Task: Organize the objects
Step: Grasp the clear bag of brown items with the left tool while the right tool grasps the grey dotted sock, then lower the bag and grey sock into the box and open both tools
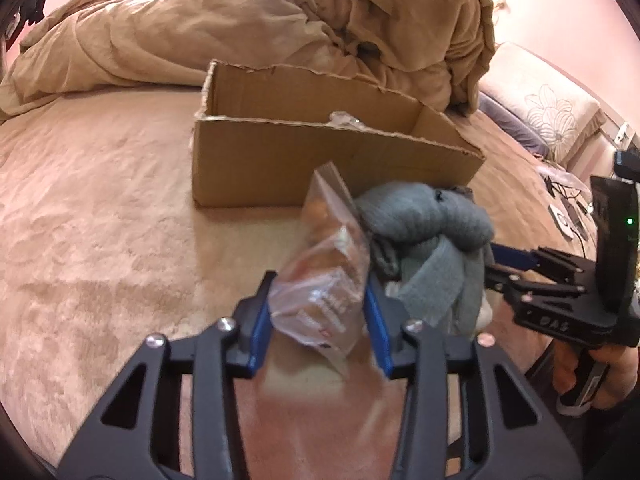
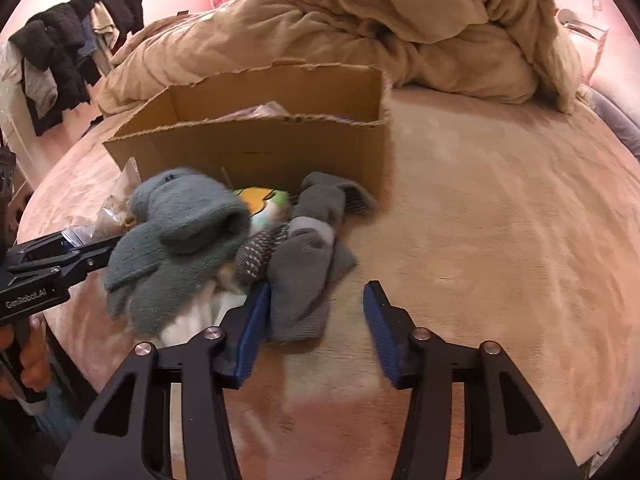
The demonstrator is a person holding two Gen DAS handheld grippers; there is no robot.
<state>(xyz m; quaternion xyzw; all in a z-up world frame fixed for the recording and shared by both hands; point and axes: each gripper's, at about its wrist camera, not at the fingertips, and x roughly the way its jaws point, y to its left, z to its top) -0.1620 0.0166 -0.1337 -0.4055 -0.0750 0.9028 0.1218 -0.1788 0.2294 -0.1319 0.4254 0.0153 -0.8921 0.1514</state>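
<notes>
On a beige bed lies a small heap of soft items in front of an open cardboard box (image 1: 320, 160) (image 2: 260, 148). My left gripper (image 1: 320, 280) is shut on a clear plastic bag (image 1: 332, 240) with brownish contents, its blue pads pressing both sides. A fluffy blue-grey sock (image 1: 424, 216) (image 2: 180, 232) lies just right of the bag. My right gripper (image 2: 316, 292) is open around a grey sock (image 2: 308, 272); the left pad touches it, the right pad stands apart. A dotted sock (image 2: 256, 252) and a yellow-green item (image 2: 260, 200) sit in the heap.
A rumpled tan duvet (image 1: 280, 20) is piled behind the box. A flowered pillow (image 1: 552, 108) and cables (image 1: 568, 208) lie at the right. Dark clothes hang on a rack (image 2: 68, 52) at the left. The box holds some plastic-wrapped things.
</notes>
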